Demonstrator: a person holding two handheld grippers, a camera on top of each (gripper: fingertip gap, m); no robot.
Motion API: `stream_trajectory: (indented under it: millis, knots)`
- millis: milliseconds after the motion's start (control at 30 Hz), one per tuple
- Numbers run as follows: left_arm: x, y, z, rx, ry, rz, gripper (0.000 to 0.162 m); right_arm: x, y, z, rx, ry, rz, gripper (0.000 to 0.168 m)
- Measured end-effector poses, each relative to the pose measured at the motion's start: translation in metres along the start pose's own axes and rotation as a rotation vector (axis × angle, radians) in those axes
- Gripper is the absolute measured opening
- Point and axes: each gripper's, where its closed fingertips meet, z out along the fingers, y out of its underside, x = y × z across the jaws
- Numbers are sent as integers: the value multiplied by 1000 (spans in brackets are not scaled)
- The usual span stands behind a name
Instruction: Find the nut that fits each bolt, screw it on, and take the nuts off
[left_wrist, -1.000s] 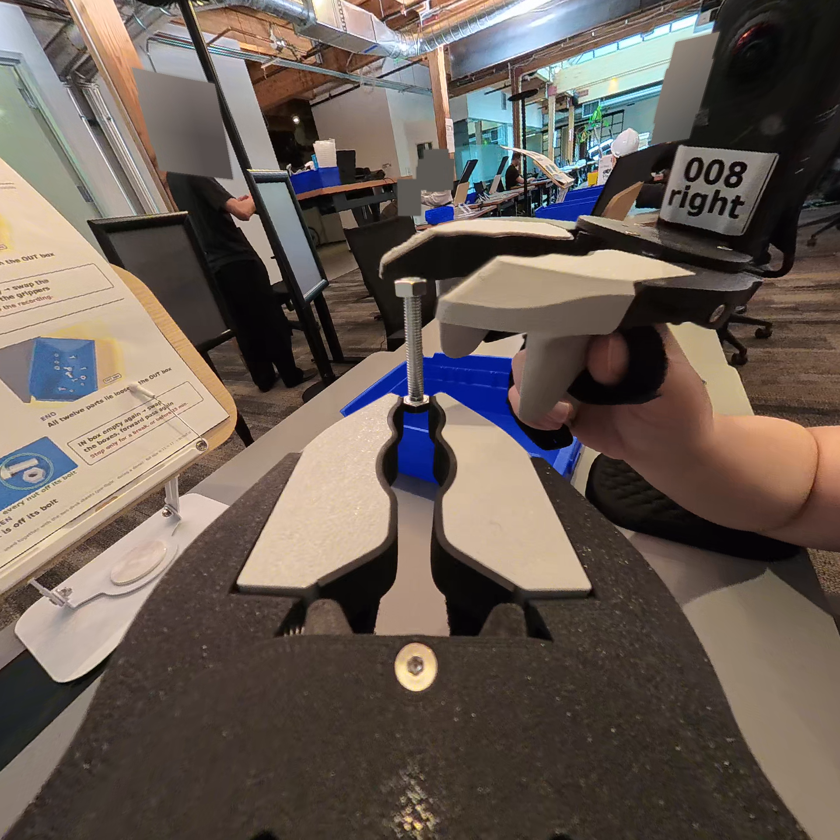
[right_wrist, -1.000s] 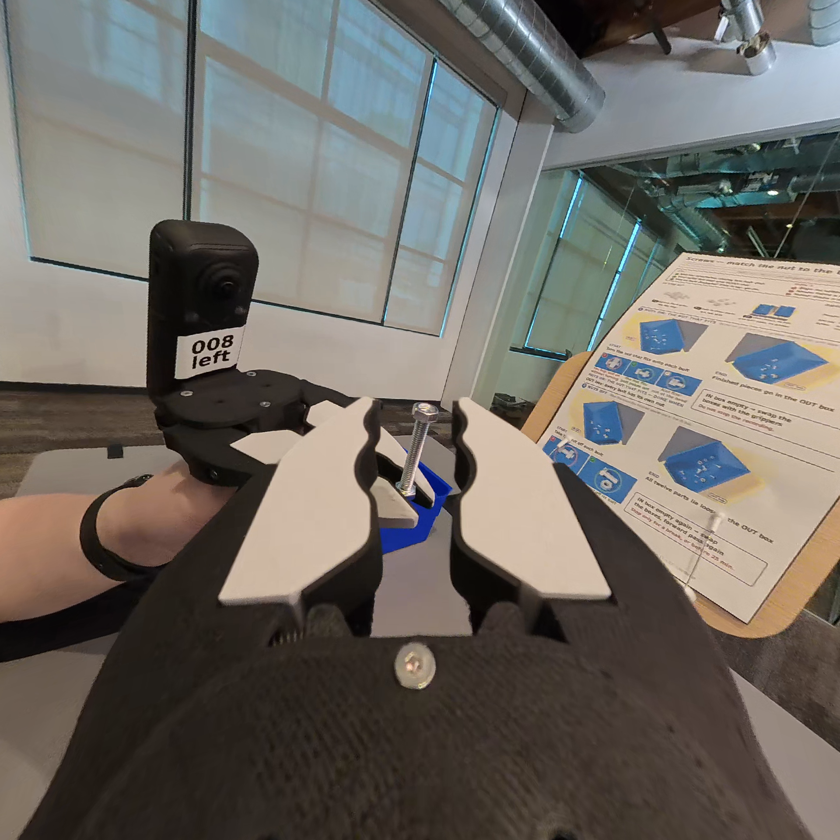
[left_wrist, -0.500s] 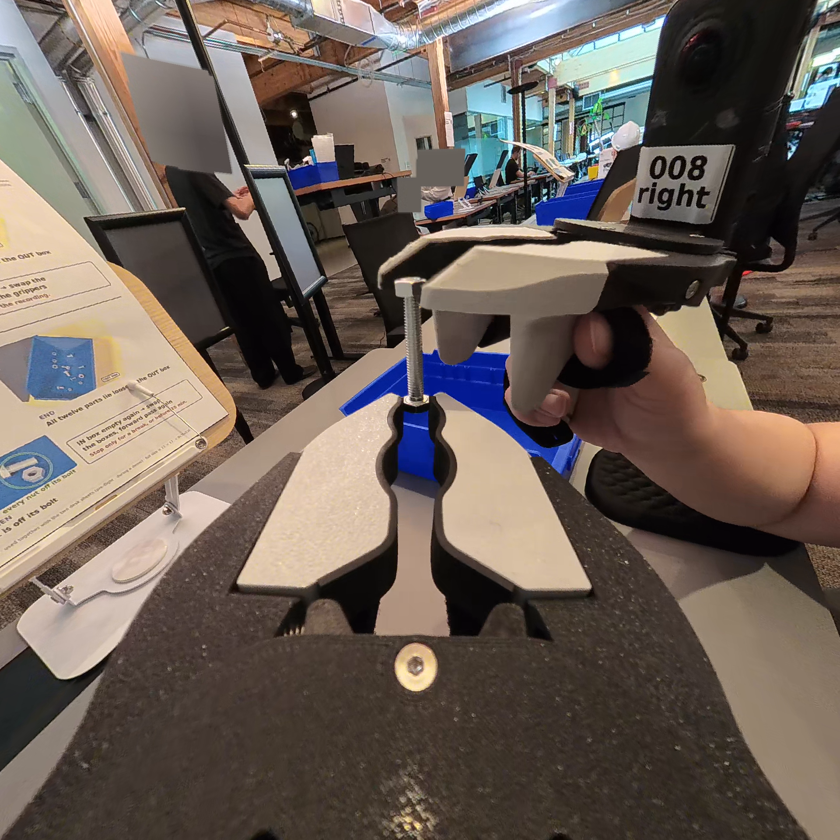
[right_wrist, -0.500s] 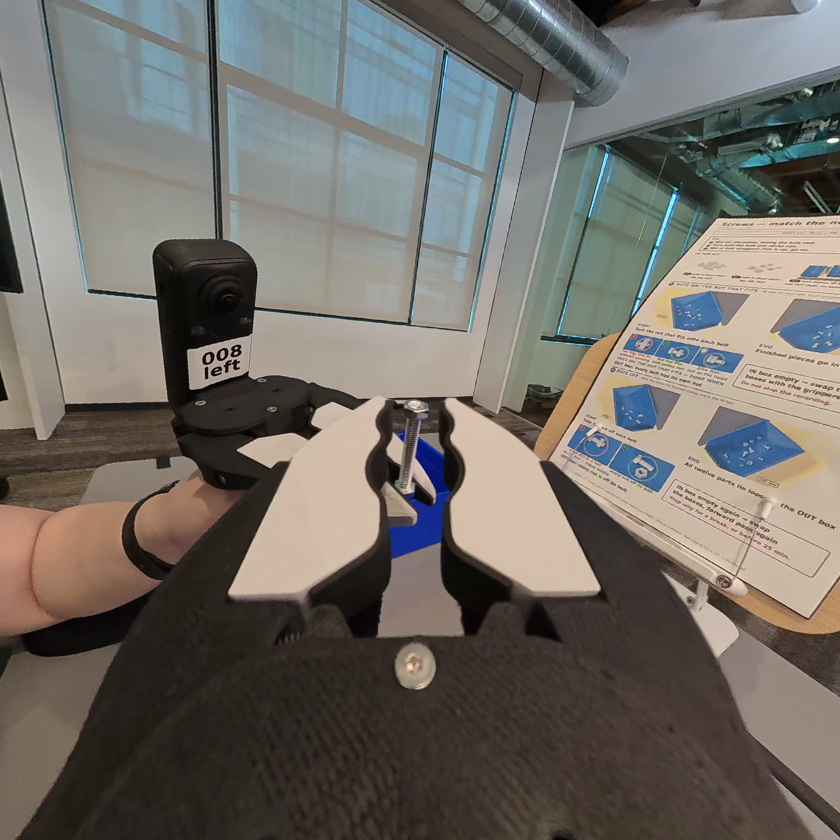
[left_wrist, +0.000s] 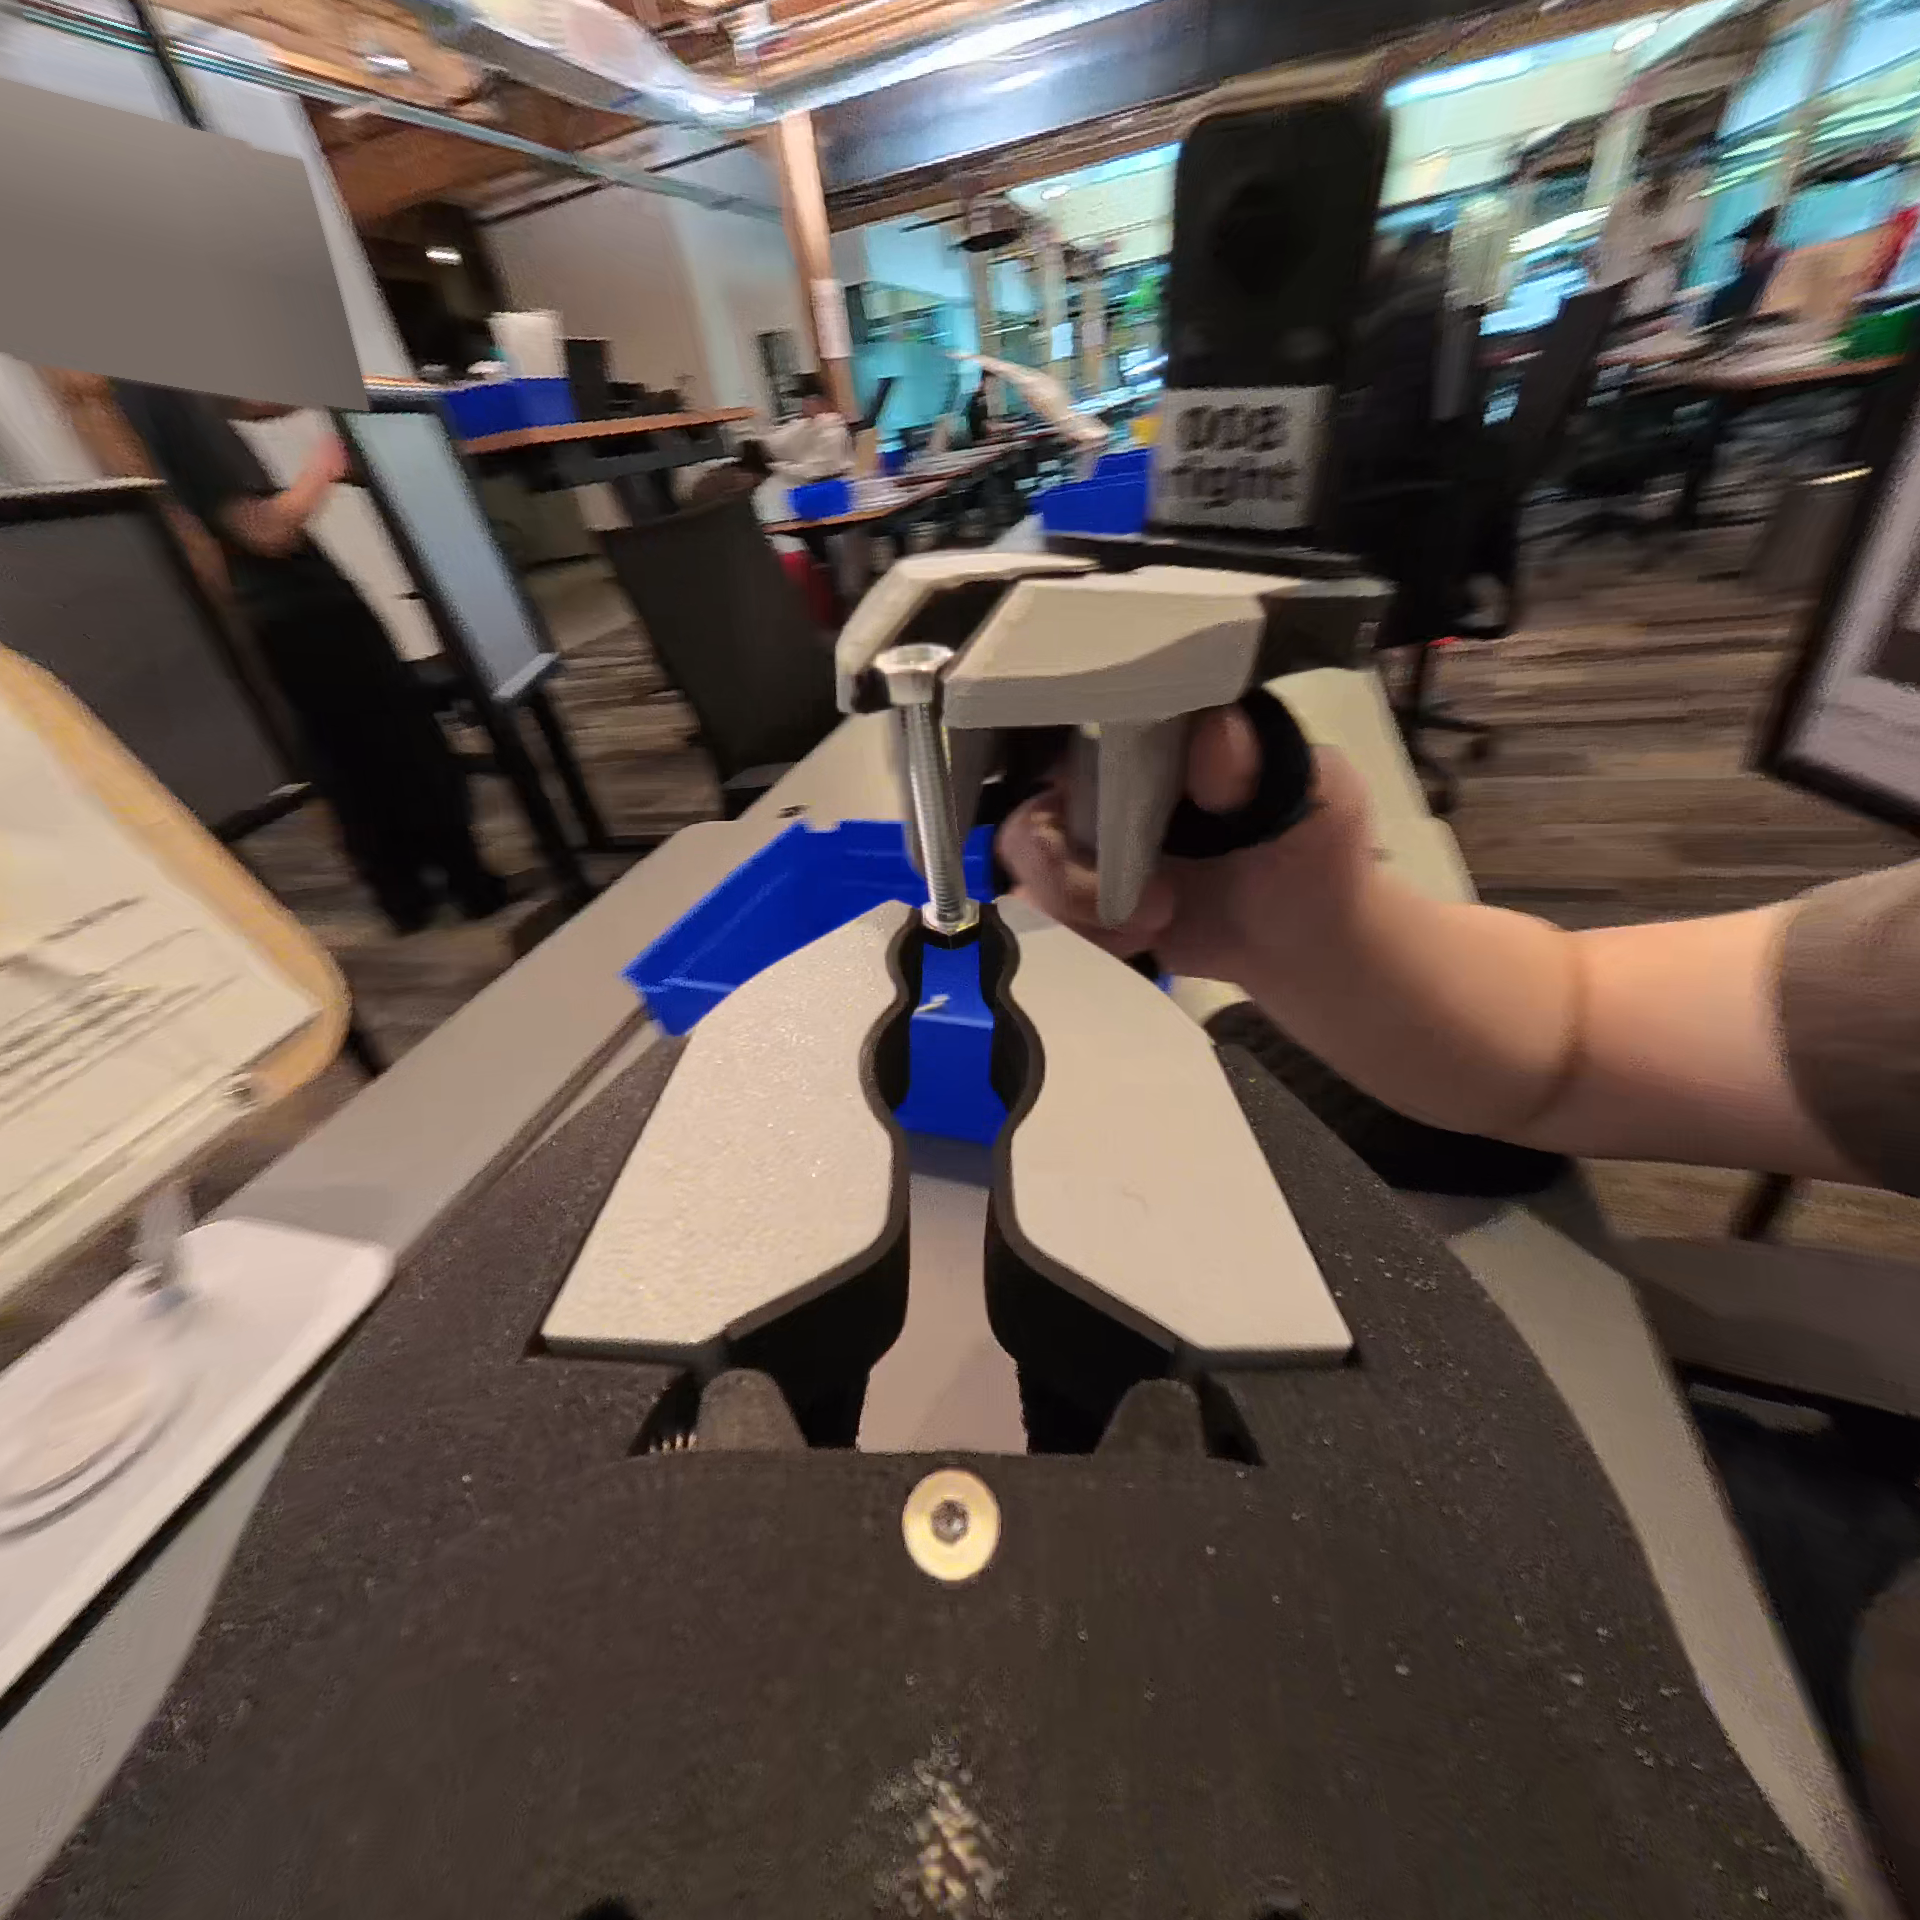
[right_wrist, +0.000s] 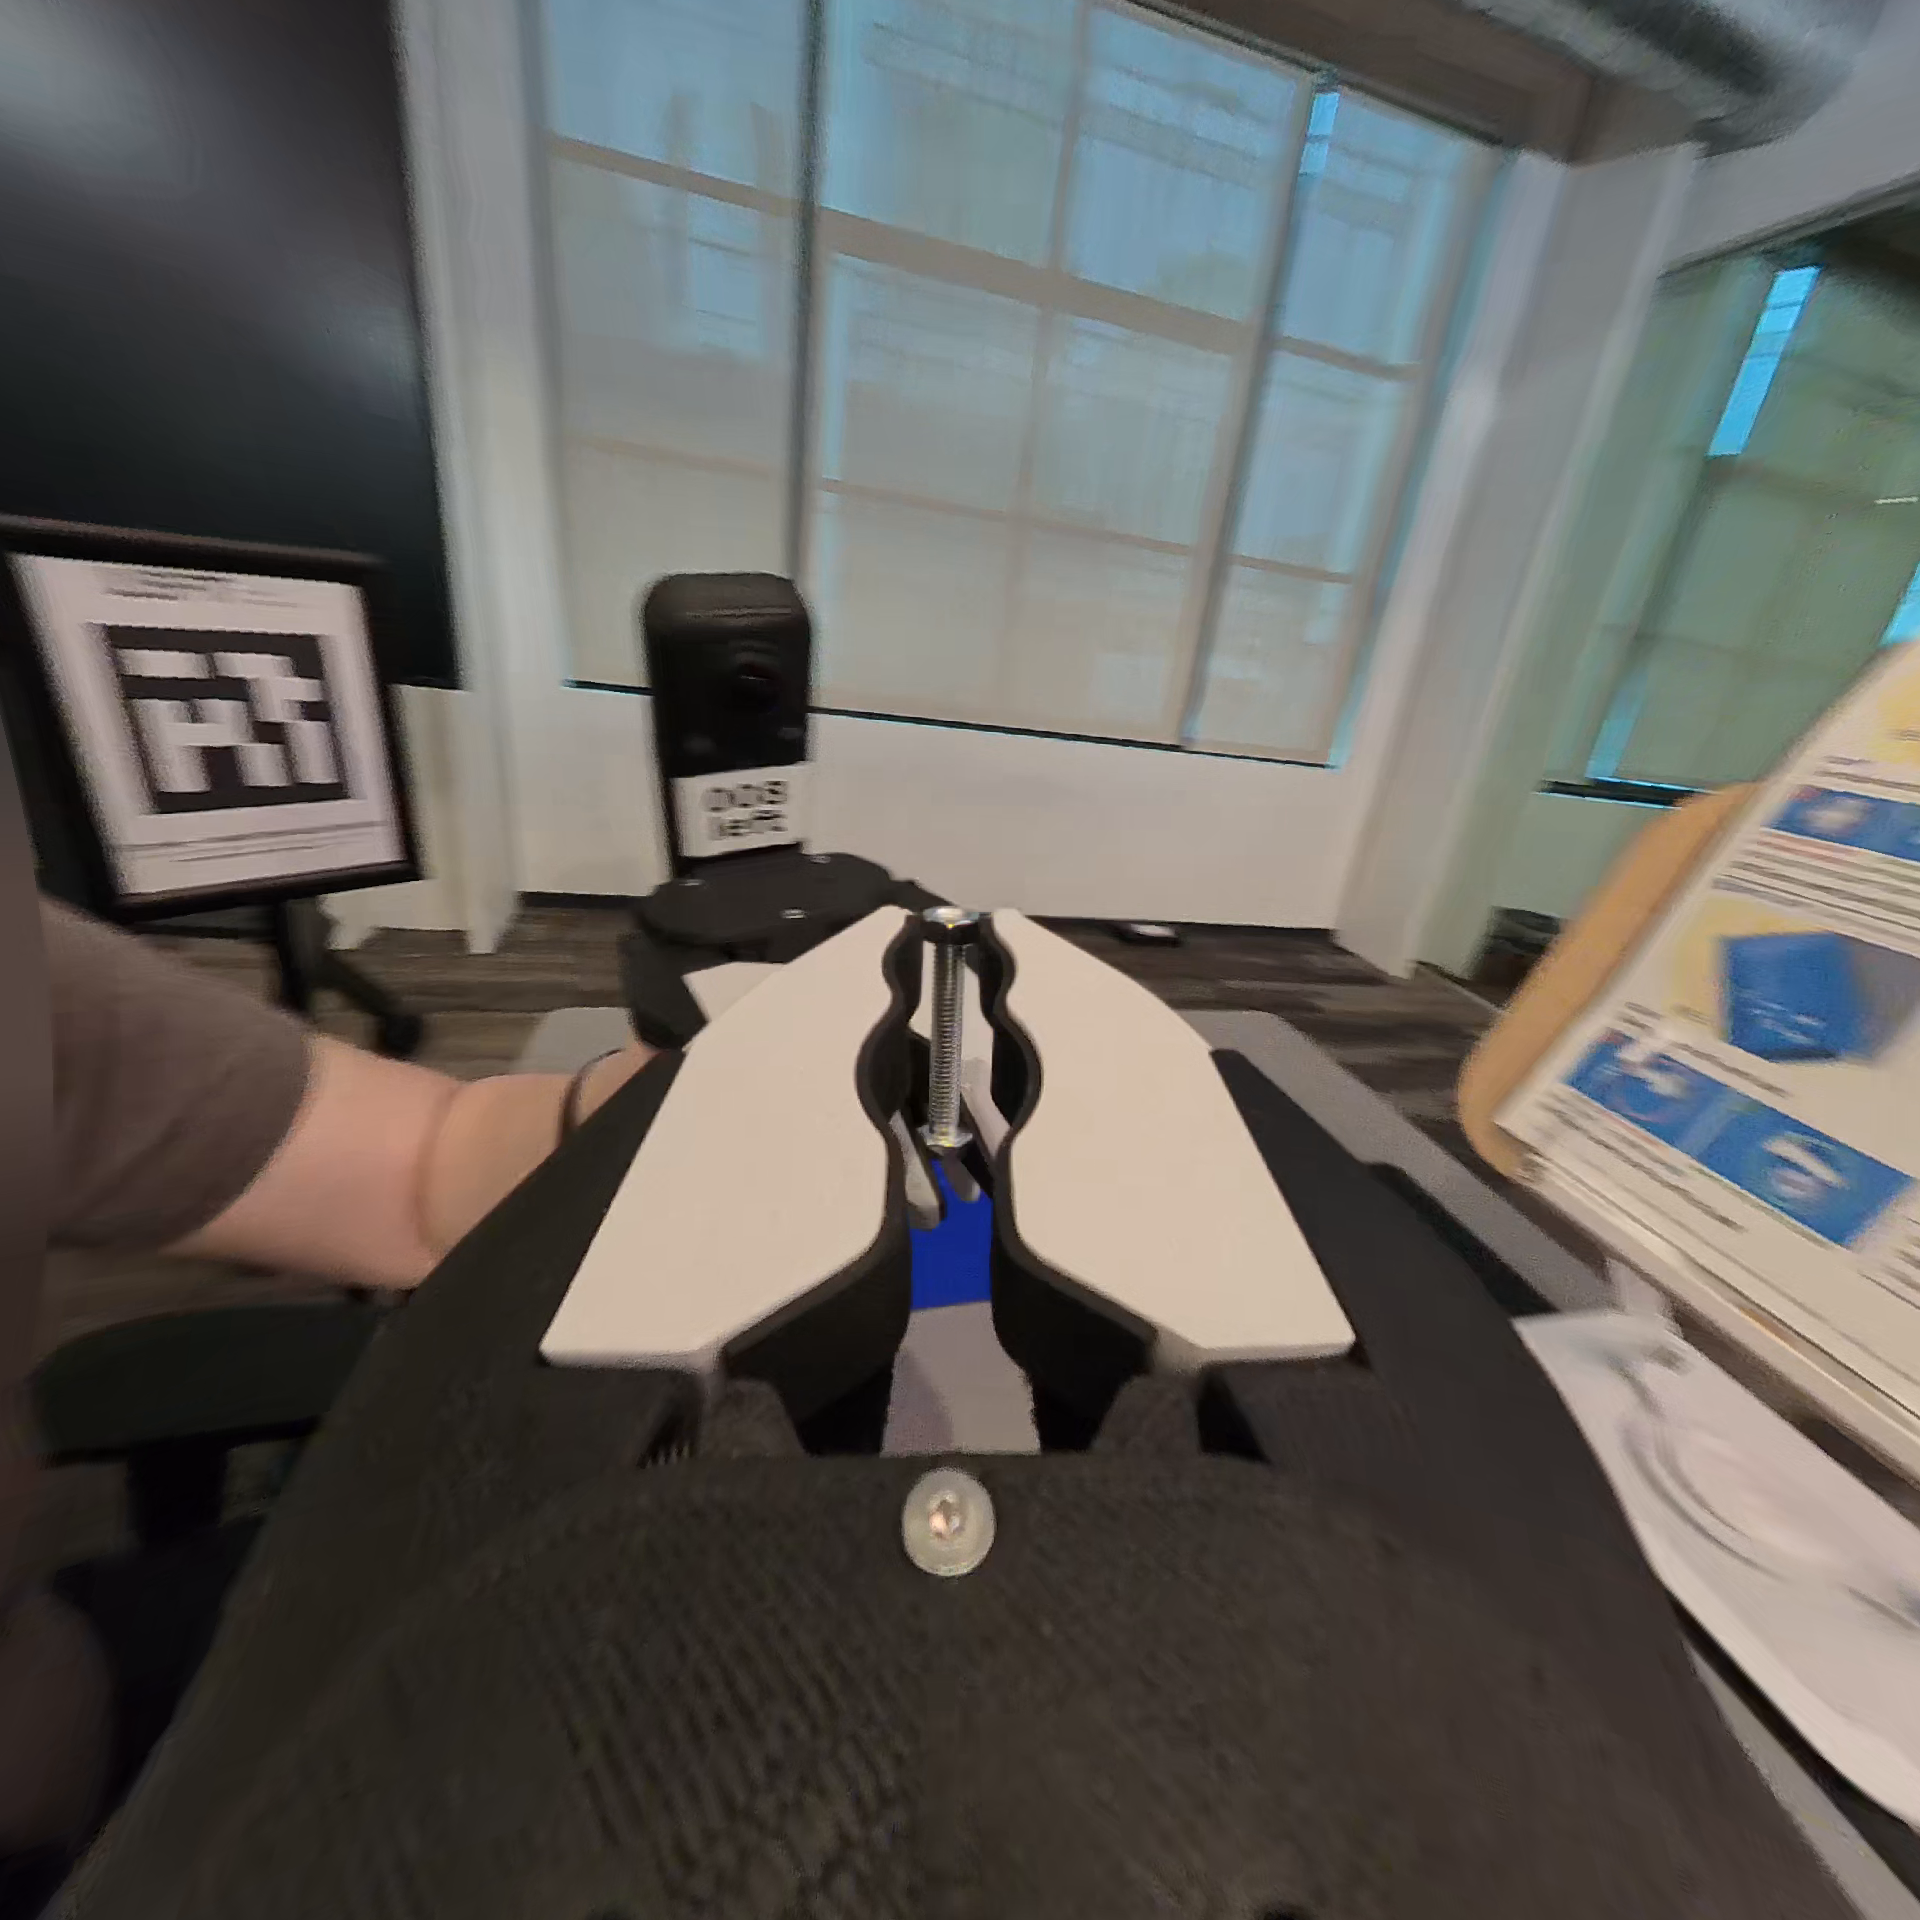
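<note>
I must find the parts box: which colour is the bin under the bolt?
Blue. The bin shows best in the left wrist view.

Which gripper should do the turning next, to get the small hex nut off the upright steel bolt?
Probably the right gripper: its jaws pinch the upright steel bolt's head, free to twist. The left gripper clamps the small hex nut at the bottom over the blue bin, best kept steady.

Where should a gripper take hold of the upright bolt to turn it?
At the hex head, from the side, level, jaws across its flats. The bolt stands upright, its lower end in the nut pinched by the left gripper, so only the head offers flat faces.
</note>
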Motion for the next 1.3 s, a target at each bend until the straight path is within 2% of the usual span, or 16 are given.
stream_trajectory:
  millis: [100,367,500,667,867,933,967,1067,1167,1300]
  knots:
    - [21,-4,-1,17,176,-64,10,-16,-4,-6,18,-219,58,11]
    - [67,-1,-3,13,514,-160,10,-49,-6,-35,100,-717,258,11]
    - [82,-2,-7,18,639,-216,10,-59,-7,-44,158,-867,315,11]
    - [88,-4,-10,25,706,-270,10,-63,-9,-48,218,-943,367,11]
    - [80,-5,-9,23,644,-236,10,-57,-9,-44,216,-887,360,11]
    - [78,-8,-11,42,648,-241,10,-50,-11,-40,217,-816,347,32]
    - [76,-11,-13,52,647,-249,10,-44,-13,-38,225,-767,336,38]
    - [66,-14,-15,69,607,-254,10,-29,-17,-36,221,-621,269,37]
    - [44,-14,-11,72,458,-228,10,-12,-22,-30,215,-421,183,40]
    - [2,-6,-6,52,144,-119,10,11,-31,-24,234,-98,89,39]
